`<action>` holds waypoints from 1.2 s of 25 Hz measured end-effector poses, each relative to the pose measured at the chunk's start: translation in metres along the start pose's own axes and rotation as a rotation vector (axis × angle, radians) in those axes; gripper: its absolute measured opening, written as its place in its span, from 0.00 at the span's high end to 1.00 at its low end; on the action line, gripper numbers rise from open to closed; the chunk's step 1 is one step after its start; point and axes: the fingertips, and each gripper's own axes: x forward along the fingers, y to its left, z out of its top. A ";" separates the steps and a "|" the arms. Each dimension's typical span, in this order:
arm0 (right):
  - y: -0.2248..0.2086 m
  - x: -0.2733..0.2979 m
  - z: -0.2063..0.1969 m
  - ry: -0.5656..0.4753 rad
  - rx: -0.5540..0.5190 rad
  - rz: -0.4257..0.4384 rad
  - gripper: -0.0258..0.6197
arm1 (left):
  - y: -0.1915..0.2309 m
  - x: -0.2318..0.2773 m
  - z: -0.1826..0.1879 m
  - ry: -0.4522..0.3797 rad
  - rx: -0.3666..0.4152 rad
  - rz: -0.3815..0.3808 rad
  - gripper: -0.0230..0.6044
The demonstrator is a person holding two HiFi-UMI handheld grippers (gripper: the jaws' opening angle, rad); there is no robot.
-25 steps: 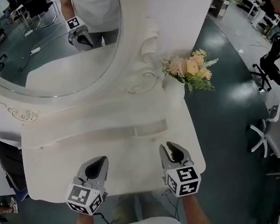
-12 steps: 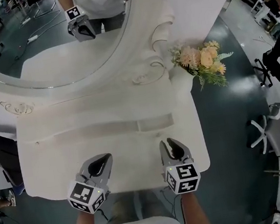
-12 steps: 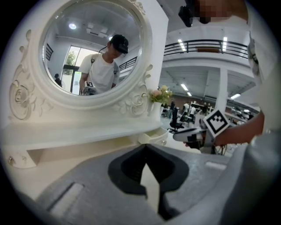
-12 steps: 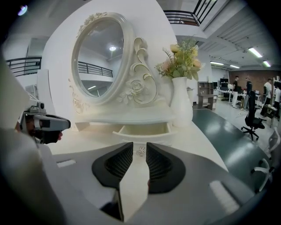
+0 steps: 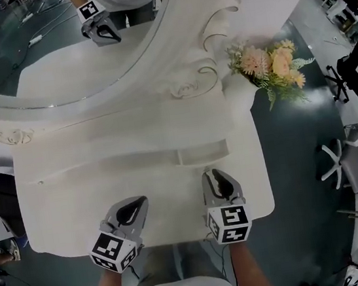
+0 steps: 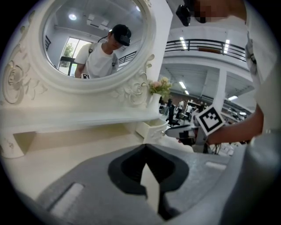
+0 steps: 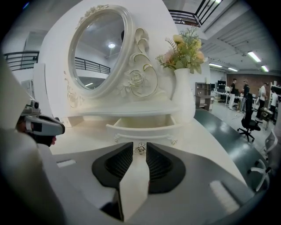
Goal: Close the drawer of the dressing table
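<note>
In the head view, a white bench [image 5: 75,206] carries an oval mirror [image 5: 54,51] along its rear edge and a vase of flowers [image 5: 274,66] at its rear right corner. The drawer [image 5: 201,153] sits under a raised shelf, right of the middle, pulled out a little. The left gripper [image 5: 139,201] hovers over the front edge. The right gripper [image 5: 214,174] points at the drawer front, very near it.

In the left gripper view, the left gripper [image 6: 145,147] is clenched, its tips meeting with nothing between them. The open drawer [image 6: 151,128] lies ahead to the right.

In the right gripper view, the right gripper [image 7: 140,152] is released, its jaws a narrow gap apart. The drawer's knob [image 7: 140,149] shows in that gap at the tips; contact cannot be told. The drawer [image 7: 142,125] stands open straight ahead.
</note>
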 end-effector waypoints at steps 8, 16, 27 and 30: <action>-0.002 0.013 -0.006 0.008 0.004 0.005 0.82 | 0.005 0.002 -0.014 0.029 -0.007 -0.005 0.97; -0.005 0.023 -0.010 0.033 -0.001 -0.001 0.82 | 0.005 0.005 -0.018 0.033 -0.019 -0.011 0.97; -0.012 0.037 -0.002 0.016 0.005 0.000 0.82 | 0.012 0.013 -0.016 0.045 -0.015 -0.008 0.97; -0.015 0.044 0.003 0.010 0.008 0.002 0.82 | 0.013 0.016 -0.015 0.046 -0.018 -0.009 0.97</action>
